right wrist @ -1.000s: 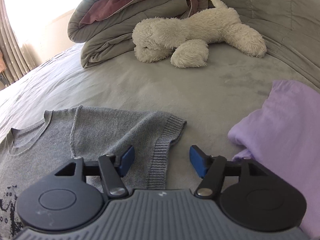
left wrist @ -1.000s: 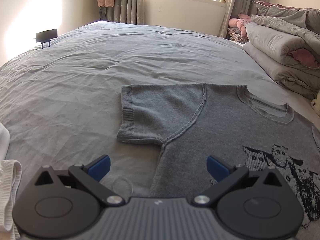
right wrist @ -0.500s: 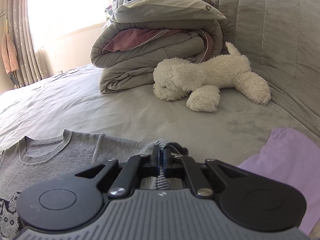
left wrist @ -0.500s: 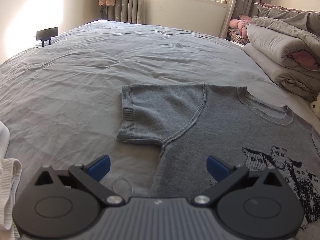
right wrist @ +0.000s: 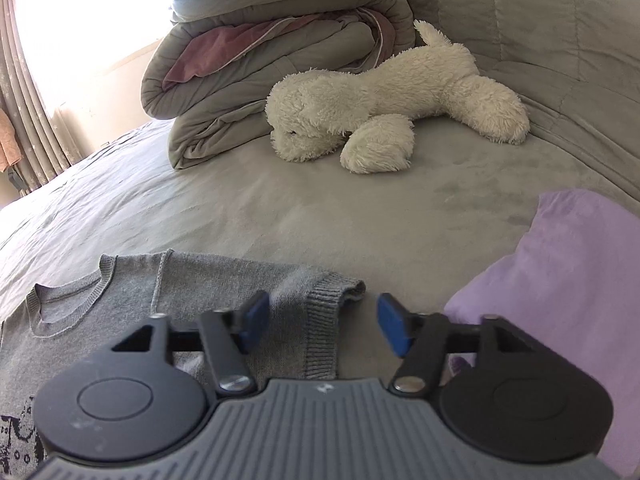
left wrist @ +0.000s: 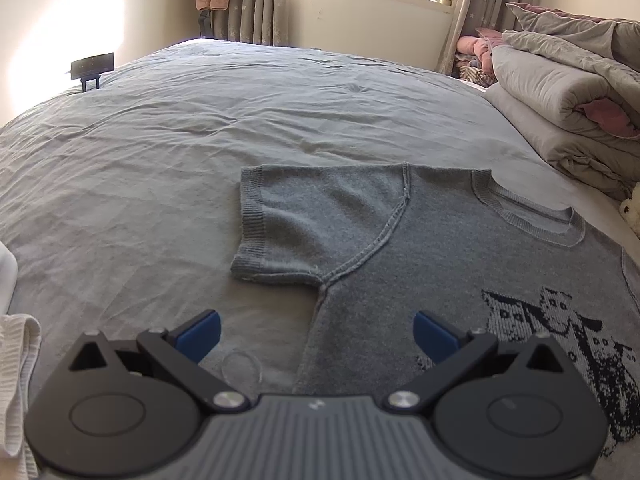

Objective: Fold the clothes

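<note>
The grey knitted sweater (left wrist: 420, 248) lies flat on the bed (left wrist: 200, 128), front up, both short sleeves spread out, a dark cat pattern on the chest. The right gripper (right wrist: 322, 322) has just been opening; its jaws now stand wide, with the ribbed cuff of one sleeve lying between them and neither pad pressing on it. The left gripper (left wrist: 316, 334) hangs over the sweater's side edge below the other sleeve, jaws wide apart and holding nothing. Just beside the right gripper sits a lilac cloth (right wrist: 560, 280), close to that sleeve's cuff. Farther up the bed a white plush dog (right wrist: 392, 108) lies against a stack of folded grey duvets (right wrist: 256, 72). A white knitted garment (left wrist: 18, 360) lies at the left gripper's outer side.
</note>
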Available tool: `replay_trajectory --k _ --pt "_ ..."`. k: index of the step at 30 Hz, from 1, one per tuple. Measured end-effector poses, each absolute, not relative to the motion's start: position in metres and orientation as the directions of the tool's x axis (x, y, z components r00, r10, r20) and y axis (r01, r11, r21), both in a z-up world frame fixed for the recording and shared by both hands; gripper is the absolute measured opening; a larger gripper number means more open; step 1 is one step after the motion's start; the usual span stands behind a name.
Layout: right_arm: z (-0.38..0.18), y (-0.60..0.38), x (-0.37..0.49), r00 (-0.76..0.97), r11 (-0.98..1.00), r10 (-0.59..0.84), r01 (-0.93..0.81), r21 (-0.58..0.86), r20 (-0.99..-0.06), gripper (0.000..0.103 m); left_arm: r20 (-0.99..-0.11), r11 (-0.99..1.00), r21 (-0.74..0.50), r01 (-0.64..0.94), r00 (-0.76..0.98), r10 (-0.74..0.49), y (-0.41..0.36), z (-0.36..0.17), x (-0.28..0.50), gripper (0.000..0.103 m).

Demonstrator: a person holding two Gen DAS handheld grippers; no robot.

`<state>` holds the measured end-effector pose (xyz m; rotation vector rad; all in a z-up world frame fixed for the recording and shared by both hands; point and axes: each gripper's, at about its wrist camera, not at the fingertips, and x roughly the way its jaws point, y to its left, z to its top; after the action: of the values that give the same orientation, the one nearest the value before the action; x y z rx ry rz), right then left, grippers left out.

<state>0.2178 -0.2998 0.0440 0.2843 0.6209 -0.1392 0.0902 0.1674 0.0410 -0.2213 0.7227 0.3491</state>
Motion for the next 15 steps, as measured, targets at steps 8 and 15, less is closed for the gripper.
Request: replay_trajectory --k 8,15 --pt "0.036 -0.305 0.256 0.794 0.954 -0.01 0.189 0.231 -0.607 0.057 -0.678 0.92 -0.065 -0.386 0.694 0.244 0.17 0.039 0.092 0.103" --pt "0.053 -0.283 0.257 0.863 0.99 -0.116 0.142 0.016 -0.492 0.009 -0.687 0.92 -0.047 -0.39 0.681 0.254 0.171 0.033 0.095 0.103"
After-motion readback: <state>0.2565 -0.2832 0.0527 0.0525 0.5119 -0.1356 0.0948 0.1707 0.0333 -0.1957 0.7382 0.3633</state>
